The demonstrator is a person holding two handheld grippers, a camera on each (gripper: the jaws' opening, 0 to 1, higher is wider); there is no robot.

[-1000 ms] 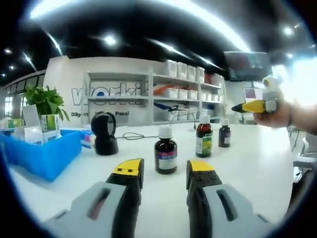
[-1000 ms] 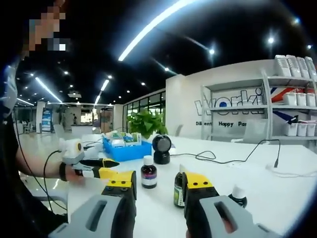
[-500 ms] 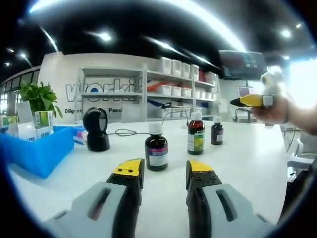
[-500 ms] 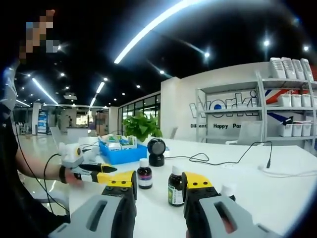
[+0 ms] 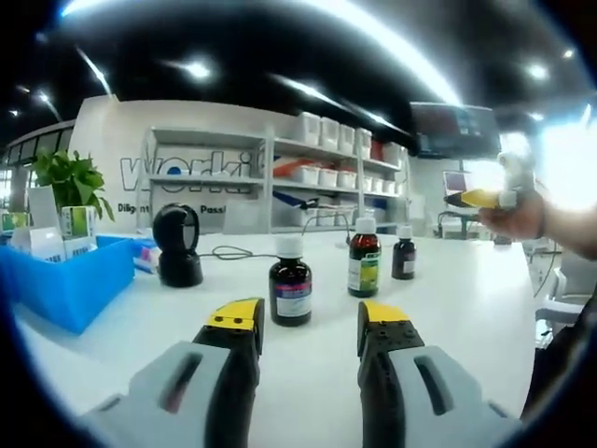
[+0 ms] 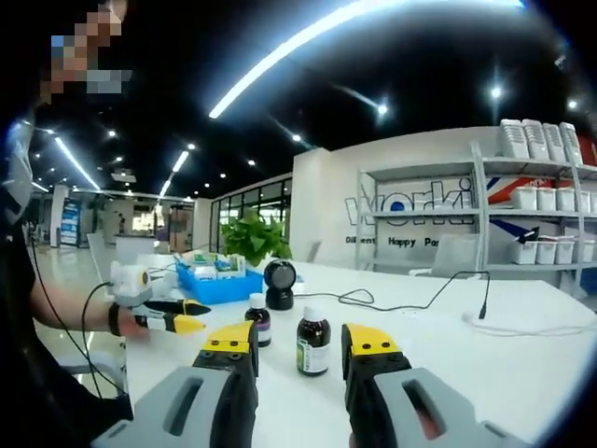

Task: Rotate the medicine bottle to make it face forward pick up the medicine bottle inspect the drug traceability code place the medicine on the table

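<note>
1. Bottles stand upright in a row on the white desk (image 5: 466,308): a dark medicine bottle with a white cap and a pink-banded label (image 5: 290,290), a green-labelled bottle (image 5: 363,263) beyond it, and a small dark bottle (image 5: 403,256) farthest along.
2. Taking the pink-labelled bottle as landmark, the left tongs (image 5: 308,322) sit just in front of it, off the desk, with the bottle lined up almost on the gap between the jaws and a shade toward the left jaw. Its long axis is vertical, so a level approach would meet the bottle's body side-on.
3. Left tongs are released, jaws spread with nothing between them.
4. Right tongs (image 6: 298,341) are likewise released and empty. In the right gripper view the green-labelled bottle (image 6: 312,345) sits between their jaw tips, just ahead, and the pink-labelled bottle (image 6: 256,318) is off past the left jaw.
5. My judgement is that each pair of tongs is nearer a different bottle, the left to the landmark bottle, the right to its green-labelled neighbour.
6. Beyond the landmark bottle sit a black round scanner (image 5: 175,245) and a blue bin (image 5: 70,289) of boxes.
</note>
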